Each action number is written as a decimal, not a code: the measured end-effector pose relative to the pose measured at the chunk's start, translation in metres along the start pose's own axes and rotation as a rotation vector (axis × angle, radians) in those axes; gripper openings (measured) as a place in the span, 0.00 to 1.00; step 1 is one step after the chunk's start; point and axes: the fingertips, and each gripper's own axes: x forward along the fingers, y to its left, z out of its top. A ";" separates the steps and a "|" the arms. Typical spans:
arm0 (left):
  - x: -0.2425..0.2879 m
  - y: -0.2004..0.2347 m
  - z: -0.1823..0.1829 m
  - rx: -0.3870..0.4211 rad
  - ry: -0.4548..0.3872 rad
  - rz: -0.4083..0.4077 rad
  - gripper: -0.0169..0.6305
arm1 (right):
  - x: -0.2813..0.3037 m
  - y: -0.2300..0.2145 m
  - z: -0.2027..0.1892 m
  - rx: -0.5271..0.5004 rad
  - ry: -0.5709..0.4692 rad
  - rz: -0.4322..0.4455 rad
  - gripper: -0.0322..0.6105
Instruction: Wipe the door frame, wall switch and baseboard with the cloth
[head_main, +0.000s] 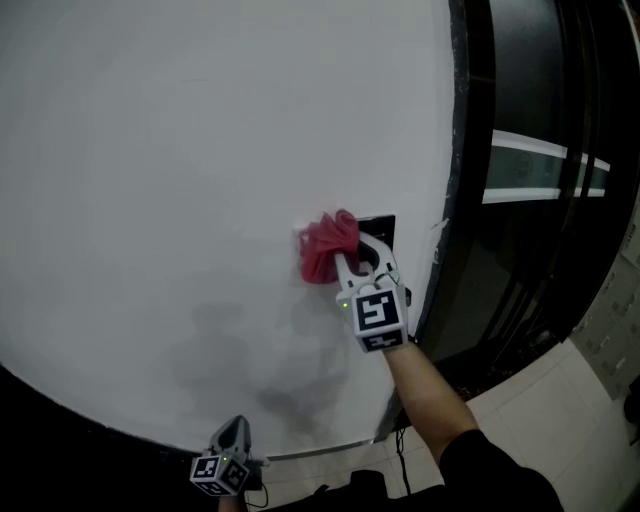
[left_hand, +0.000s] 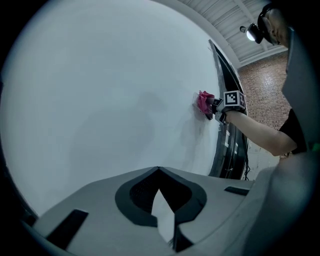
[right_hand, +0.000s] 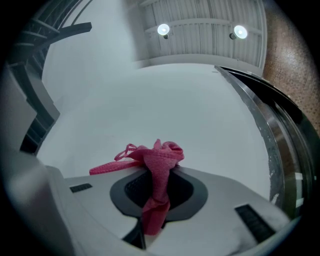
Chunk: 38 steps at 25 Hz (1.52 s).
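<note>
White wall (head_main: 180, 150) fills most of the view. The right gripper (right_hand: 160, 175) has its jaws squeezed tight on the pink cloth (right_hand: 159, 156), and a bunch of cloth sticks out past the tips. The bunch sits against the wall, right at the left edge of the black wall switch (head_main: 384, 228). A bare arm (head_main: 425, 385) with a dark sleeve holds this gripper. Just right of the switch, the dark door frame (head_main: 462, 150) runs up and down. The left gripper (left_hand: 159, 172) is low down, well apart from the cloth. Its jaws are closed together with nothing between them, and they point at the bare wall.
</note>
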 end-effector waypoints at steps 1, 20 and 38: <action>-0.001 0.000 -0.001 -0.001 0.000 -0.001 0.02 | -0.001 0.001 -0.003 0.006 0.003 0.002 0.13; -0.002 -0.004 -0.014 -0.002 0.050 0.003 0.02 | -0.016 0.020 -0.040 -0.021 0.097 0.014 0.13; 0.006 -0.011 -0.023 -0.009 0.081 -0.033 0.02 | -0.078 0.039 -0.059 0.035 0.056 0.145 0.13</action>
